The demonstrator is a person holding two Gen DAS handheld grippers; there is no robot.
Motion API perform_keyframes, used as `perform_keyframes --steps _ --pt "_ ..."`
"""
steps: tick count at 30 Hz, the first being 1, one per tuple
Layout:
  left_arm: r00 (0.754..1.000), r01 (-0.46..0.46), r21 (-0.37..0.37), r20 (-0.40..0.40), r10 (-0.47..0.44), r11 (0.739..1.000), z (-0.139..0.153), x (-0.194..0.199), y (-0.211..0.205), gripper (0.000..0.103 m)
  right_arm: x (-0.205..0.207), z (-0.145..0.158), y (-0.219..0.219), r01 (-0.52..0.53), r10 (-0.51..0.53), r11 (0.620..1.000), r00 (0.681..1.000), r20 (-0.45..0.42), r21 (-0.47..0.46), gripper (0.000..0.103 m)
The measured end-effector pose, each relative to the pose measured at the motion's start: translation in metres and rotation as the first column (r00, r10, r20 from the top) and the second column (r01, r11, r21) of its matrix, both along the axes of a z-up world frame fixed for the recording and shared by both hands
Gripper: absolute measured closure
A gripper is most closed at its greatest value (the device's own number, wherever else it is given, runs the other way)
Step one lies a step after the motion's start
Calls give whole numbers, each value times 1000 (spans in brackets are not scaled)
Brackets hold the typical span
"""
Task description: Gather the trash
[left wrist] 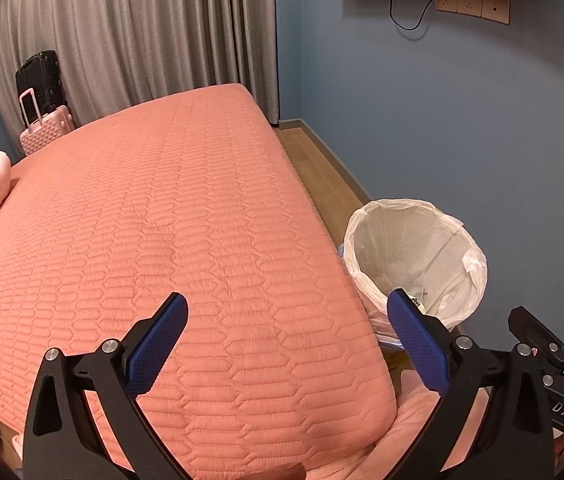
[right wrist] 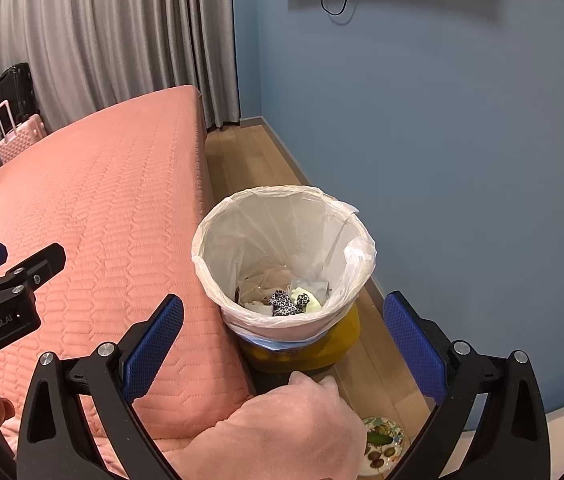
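A yellow trash bin [right wrist: 302,354] lined with a white plastic bag [right wrist: 282,224] stands on the floor beside the bed; it also shows in the left wrist view [left wrist: 414,248]. Crumpled trash [right wrist: 286,300], paper and a black-and-white patterned wrapper, lies at its bottom. My right gripper [right wrist: 282,320] is open and empty, hovering just above and in front of the bin. My left gripper [left wrist: 288,316] is open and empty over the bed's near corner, left of the bin. Each gripper shows at the edge of the other's view.
A bed with a salmon quilted cover [left wrist: 154,240] fills the left. A pink blanket [right wrist: 282,432] hangs by the bin. A patterned plate [right wrist: 384,444] lies on the wood floor [right wrist: 250,160]. Blue wall [right wrist: 462,140] at right. Suitcases [left wrist: 42,120] and curtain [left wrist: 130,32] at the back.
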State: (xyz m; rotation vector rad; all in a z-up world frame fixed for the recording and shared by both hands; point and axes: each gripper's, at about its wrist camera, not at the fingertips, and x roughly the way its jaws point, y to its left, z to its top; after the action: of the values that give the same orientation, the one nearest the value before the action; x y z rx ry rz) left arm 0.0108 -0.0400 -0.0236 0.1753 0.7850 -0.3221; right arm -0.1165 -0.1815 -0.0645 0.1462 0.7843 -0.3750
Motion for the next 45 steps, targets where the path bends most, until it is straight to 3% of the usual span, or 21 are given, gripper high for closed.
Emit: perform_keyframes --steps 45 --pt "1000 -9 30 -1 9 1000 -5 -7 -10 7 -6 -6 2 -2 2 1000 1000 2 -1 5"
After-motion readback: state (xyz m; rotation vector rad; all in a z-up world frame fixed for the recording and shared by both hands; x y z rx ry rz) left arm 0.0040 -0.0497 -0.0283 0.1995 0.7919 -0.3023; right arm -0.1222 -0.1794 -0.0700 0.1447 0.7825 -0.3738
